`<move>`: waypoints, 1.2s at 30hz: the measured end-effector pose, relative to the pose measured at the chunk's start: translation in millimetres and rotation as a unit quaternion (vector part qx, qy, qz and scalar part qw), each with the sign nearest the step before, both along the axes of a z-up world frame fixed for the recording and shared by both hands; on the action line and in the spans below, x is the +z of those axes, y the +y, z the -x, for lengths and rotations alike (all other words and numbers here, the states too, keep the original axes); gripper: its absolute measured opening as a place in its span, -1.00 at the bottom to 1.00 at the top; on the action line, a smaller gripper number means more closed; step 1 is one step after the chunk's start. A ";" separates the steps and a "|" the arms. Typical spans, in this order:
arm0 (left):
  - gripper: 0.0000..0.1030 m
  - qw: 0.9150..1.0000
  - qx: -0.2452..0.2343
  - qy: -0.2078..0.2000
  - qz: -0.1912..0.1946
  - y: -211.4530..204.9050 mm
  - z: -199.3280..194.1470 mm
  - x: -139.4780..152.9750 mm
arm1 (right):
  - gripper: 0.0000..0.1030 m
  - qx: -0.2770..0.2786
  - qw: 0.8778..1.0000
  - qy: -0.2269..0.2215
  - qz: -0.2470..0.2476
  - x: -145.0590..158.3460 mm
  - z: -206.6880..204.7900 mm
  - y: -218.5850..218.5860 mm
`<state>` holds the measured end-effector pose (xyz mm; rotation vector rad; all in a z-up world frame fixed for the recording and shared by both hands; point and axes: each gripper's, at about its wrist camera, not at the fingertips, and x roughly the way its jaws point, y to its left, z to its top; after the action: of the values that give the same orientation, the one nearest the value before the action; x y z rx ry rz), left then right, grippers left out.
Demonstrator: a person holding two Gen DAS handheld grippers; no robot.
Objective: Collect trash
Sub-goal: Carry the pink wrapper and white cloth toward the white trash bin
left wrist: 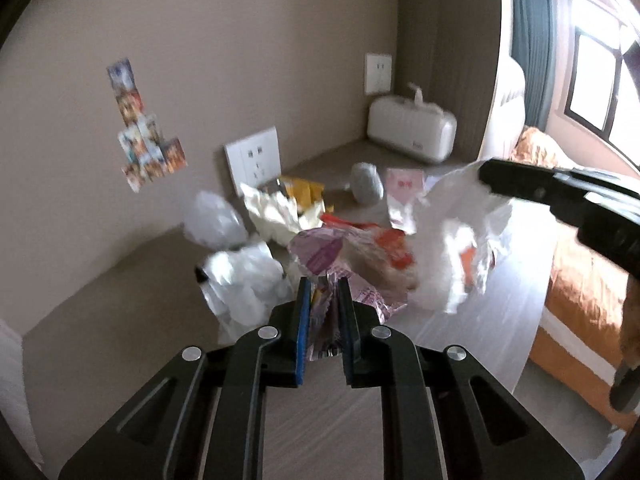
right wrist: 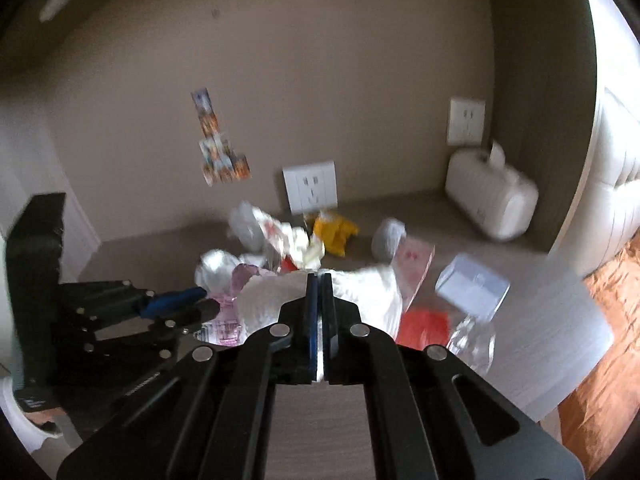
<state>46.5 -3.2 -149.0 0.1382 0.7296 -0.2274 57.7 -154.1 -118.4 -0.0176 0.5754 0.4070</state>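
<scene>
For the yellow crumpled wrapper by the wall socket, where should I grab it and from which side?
Take the yellow wrapper by its raised crumpled top, coming down from above and the front. It lies bunched close under the wall socket, so the wall probably blocks a rear approach; the white crumpled wrapper crowds its left, while its right looks free.

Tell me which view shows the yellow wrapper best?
The right wrist view: the yellow wrapper lies open to sight below the wall socket. The left wrist view shows only part of it, behind crumpled white paper.
</scene>
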 end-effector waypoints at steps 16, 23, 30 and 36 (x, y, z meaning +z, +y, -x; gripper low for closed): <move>-0.75 0.997 -0.014 -0.073 -0.001 -30.7 28.7 73.7 | -0.95 -0.036 0.994 -0.105 0.018 78.0 37.2 -44.2; -0.75 0.997 -0.028 -0.074 0.003 -43.8 32.1 77.8 | -0.95 -0.058 0.992 -0.112 0.020 80.5 37.9 -58.3; -0.75 0.995 -0.065 -0.075 0.001 -67.1 33.1 80.3 | -0.95 -0.092 0.989 -0.112 0.005 82.1 60.5 -85.1; -0.75 0.989 -0.136 -0.063 0.006 -119.2 36.0 69.3 | -0.95 -0.151 0.984 -0.095 0.030 72.2 92.0 -127.3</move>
<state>10.5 -122.4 -79.7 0.2382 0.5827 -0.4799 -34.3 -281.4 -46.2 -0.0263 0.3936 0.0911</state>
